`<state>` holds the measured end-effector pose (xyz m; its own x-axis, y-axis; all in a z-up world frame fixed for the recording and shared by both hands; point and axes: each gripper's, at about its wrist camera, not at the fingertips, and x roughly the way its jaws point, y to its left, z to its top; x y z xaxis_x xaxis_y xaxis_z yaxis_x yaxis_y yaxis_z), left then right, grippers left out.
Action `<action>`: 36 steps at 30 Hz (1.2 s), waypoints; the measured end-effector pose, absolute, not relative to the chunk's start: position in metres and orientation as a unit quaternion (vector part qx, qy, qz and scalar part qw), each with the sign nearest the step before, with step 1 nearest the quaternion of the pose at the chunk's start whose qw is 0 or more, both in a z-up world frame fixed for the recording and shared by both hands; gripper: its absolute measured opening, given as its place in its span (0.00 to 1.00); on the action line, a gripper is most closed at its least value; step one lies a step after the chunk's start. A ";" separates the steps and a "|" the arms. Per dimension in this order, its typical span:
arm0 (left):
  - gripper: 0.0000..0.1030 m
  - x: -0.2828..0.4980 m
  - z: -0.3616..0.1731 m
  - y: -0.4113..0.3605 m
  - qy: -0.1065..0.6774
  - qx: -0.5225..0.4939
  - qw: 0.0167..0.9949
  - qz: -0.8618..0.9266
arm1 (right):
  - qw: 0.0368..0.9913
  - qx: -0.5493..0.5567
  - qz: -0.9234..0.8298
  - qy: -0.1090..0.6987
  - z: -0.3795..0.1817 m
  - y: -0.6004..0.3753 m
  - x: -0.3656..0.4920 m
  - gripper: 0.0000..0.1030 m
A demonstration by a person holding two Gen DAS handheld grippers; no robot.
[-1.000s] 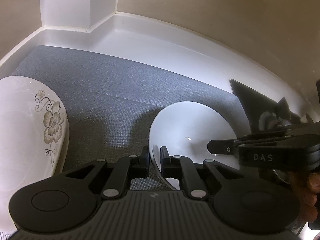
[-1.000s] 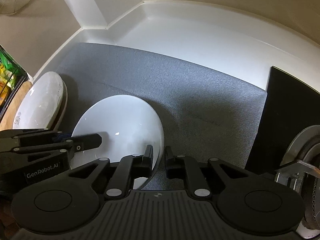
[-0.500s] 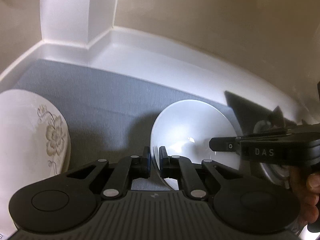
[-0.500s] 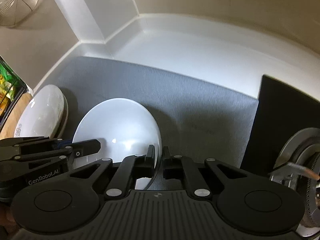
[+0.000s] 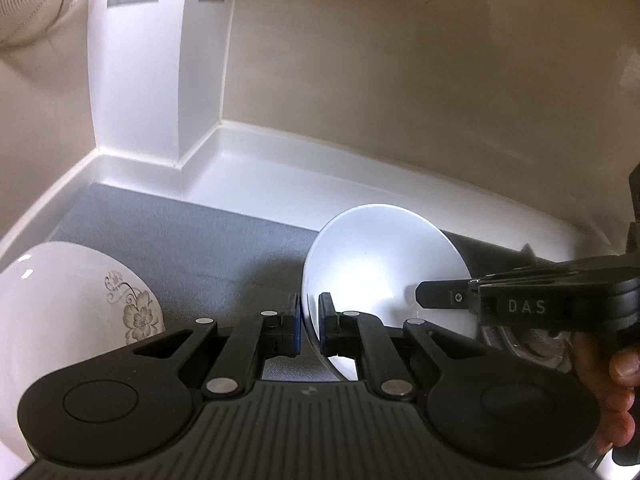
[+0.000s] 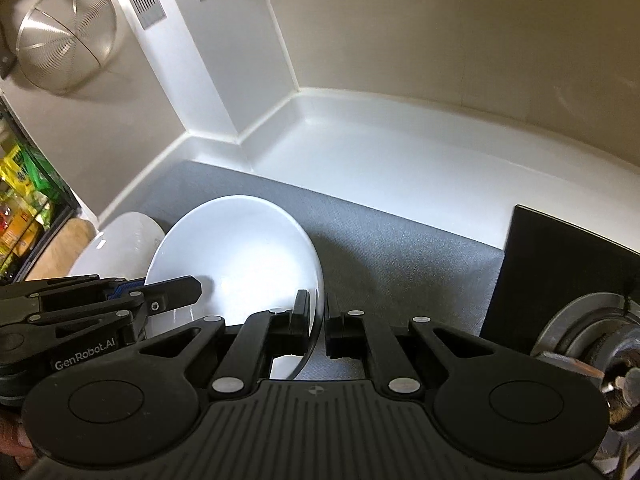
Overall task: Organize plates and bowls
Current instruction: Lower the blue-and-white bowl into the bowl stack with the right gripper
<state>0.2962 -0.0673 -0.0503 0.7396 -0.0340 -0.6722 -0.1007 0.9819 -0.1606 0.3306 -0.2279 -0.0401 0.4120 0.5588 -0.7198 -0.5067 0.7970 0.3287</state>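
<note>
Grey mat [image 5: 192, 240] across white counter [image 6: 400, 168], mid-frame. Floral plate [image 5: 60, 312] at lower left of left-wrist view. Plain white bowl [image 6: 240, 256] centre frame, tilted, clear of mat. Left gripper [image 5: 309, 328] clamped on bowl's left rim; right gripper [image 6: 318, 326] clamped on opposite rim. Steel strainer [image 6: 64, 36] on wall, upper left. Burner [image 6: 592, 344] at right edge.

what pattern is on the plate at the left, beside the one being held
A grey-brown flower with curling stems on white, on the floral plate; clearest in the left wrist view.
</note>
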 end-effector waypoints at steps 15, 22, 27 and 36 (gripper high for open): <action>0.09 0.230 -0.022 -0.070 0.360 -0.087 0.929 0.019 | 0.838 0.048 0.335 0.427 -0.012 -0.237 0.271 0.08; 0.09 0.207 -0.031 -0.076 0.386 -0.095 0.917 0.018 | 0.825 0.041 0.336 0.453 -0.015 -0.241 0.248 0.08; 0.08 0.199 -0.043 -0.081 0.412 -0.096 0.906 0.021 | 0.813 0.037 0.330 0.477 -0.026 -0.242 0.234 0.08; 0.08 0.194 -0.060 -0.079 0.448 -0.103 0.888 0.032 | 0.806 0.006 0.320 0.497 -0.038 -0.231 0.219 0.08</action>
